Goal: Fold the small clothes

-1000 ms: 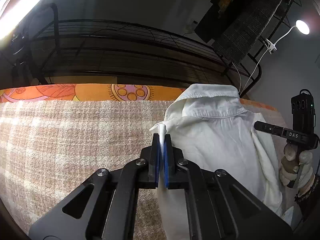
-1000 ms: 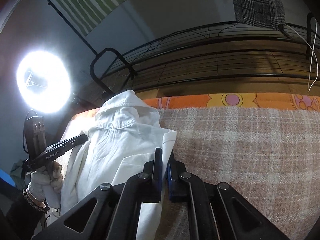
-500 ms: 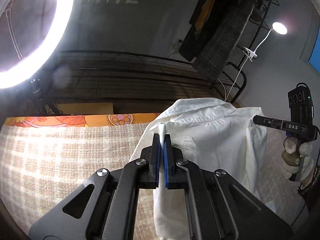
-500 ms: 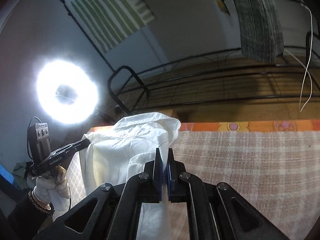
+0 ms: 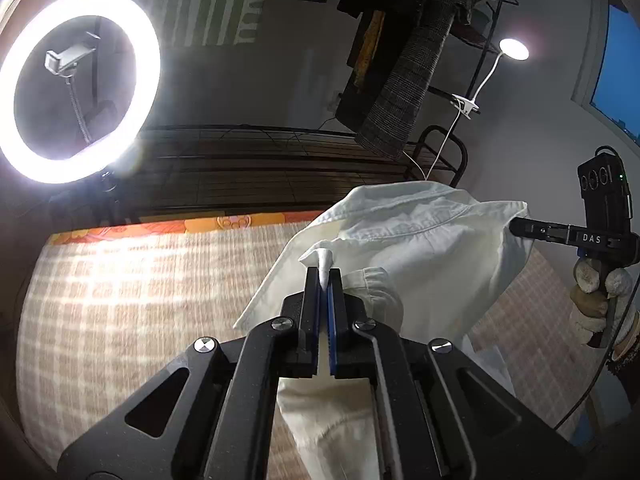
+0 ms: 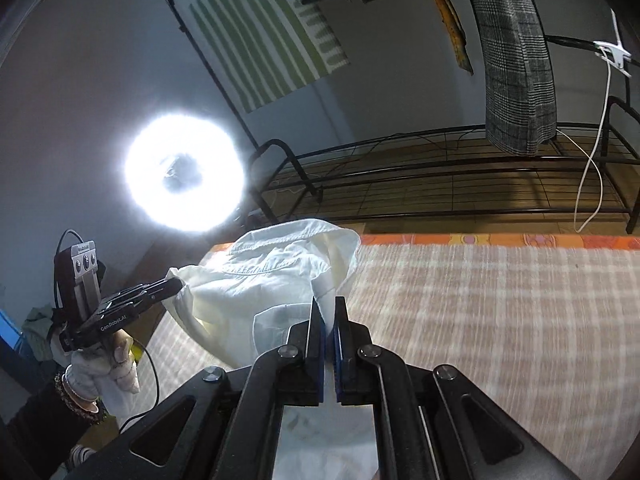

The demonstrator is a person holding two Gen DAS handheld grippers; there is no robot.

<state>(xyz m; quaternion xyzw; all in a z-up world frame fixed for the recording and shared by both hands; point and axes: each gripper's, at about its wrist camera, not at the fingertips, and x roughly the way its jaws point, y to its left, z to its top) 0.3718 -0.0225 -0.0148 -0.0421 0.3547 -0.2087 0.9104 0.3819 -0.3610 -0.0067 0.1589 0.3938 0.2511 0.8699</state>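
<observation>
Both grippers have their jaws clamped on the white shirt [image 5: 420, 248]: the left gripper [image 5: 324, 276] pinches a bunched bit of cloth at one side, the right gripper [image 6: 329, 312] the other. Held this way, the shirt hangs spread between them, collar away from the person, above the plaid blanket [image 6: 500, 304], likely to shake it flat before laying it down for folding.

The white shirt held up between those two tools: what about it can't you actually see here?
- White shirt, left wrist view: hem hidden behind the left gripper.
- Right wrist view: its lower part is behind the right gripper.
- Plaid blanket: motion-blurred.
- Neither view shows the shirt's far side.
</observation>
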